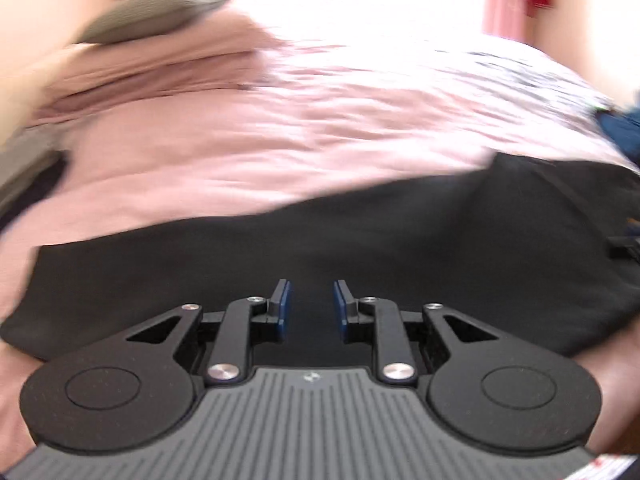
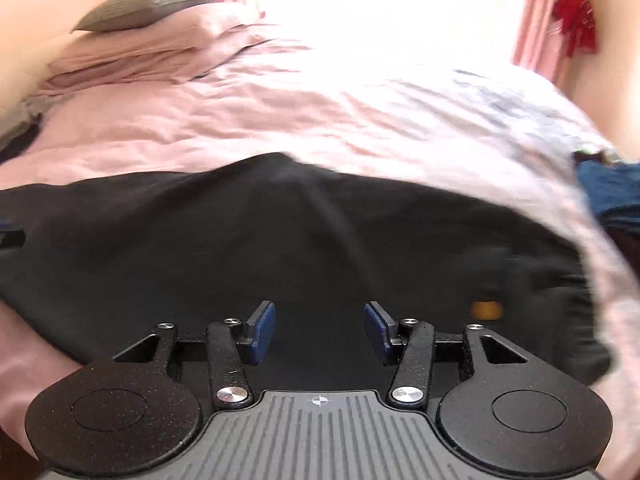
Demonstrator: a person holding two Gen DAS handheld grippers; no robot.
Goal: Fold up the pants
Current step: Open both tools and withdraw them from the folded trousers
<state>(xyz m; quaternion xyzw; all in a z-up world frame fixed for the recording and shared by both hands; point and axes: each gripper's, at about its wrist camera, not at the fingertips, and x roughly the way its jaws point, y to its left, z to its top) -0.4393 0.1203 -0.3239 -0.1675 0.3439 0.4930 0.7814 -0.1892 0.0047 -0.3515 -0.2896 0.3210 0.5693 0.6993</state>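
Note:
Black pants [image 1: 360, 240] lie spread across a pink bedsheet [image 1: 240, 160], filling the lower half of both wrist views. In the right wrist view the pants [image 2: 240, 240] show a raised crease near the middle and a small yellow tag [image 2: 485, 310] at the right. My left gripper [image 1: 311, 286] hovers over the dark cloth with a narrow gap between its blue pads and nothing in it. My right gripper [image 2: 319, 308] also hangs above the pants, its jaws set wider, with nothing between them. The left view is blurred by motion.
A grey pillow [image 2: 148, 4] rests on pink pillows [image 2: 160, 40] at the far left of the bed. A white-and-blue patterned cloth [image 2: 500, 92] and a blue garment [image 2: 612, 188] lie at the right. A red bow [image 2: 576, 20] hangs by the pink curtain.

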